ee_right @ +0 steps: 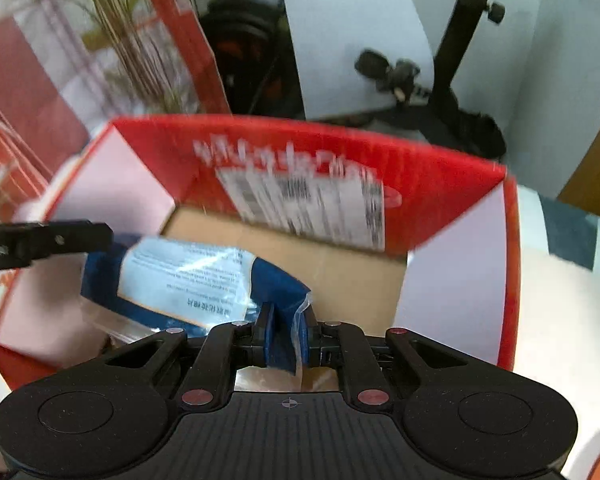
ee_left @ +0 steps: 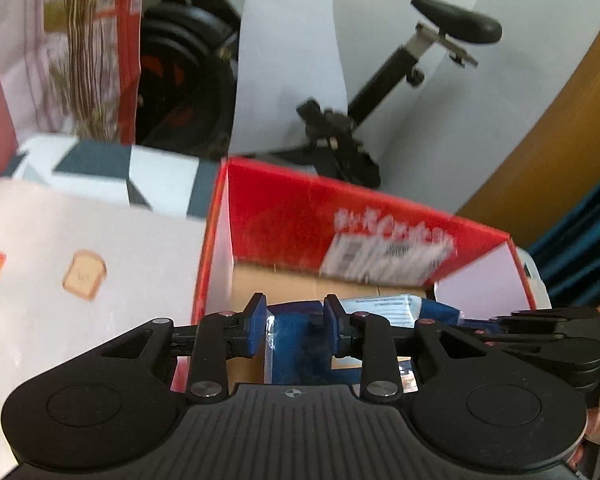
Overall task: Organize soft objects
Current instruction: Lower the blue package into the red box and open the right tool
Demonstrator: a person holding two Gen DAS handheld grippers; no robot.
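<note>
A soft blue package (ee_right: 180, 276) in clear plastic with a white printed label hangs inside an open red cardboard box (ee_right: 300, 140), just above its brown floor. My right gripper (ee_right: 288, 336) is shut on the package's near right corner and its plastic edge. My left gripper (ee_left: 294, 328) has its blue pads against the sides of the package (ee_left: 296, 340) at the other end, with the red box (ee_left: 340, 208) around it. The left gripper's black arm (ee_right: 40, 240) enters the right wrist view from the left. In the left wrist view the right gripper's black body (ee_left: 540, 328) shows at the right.
The box stands on a white cloth (ee_left: 84, 272) printed with toast and ice lollies. Behind it are a grey-and-white checked cushion (ee_left: 112, 168), a dried plant (ee_left: 84, 60) and an exercise bike (ee_left: 380, 92). A wooden door (ee_left: 560, 120) and a blue curtain (ee_left: 588, 248) are at the right.
</note>
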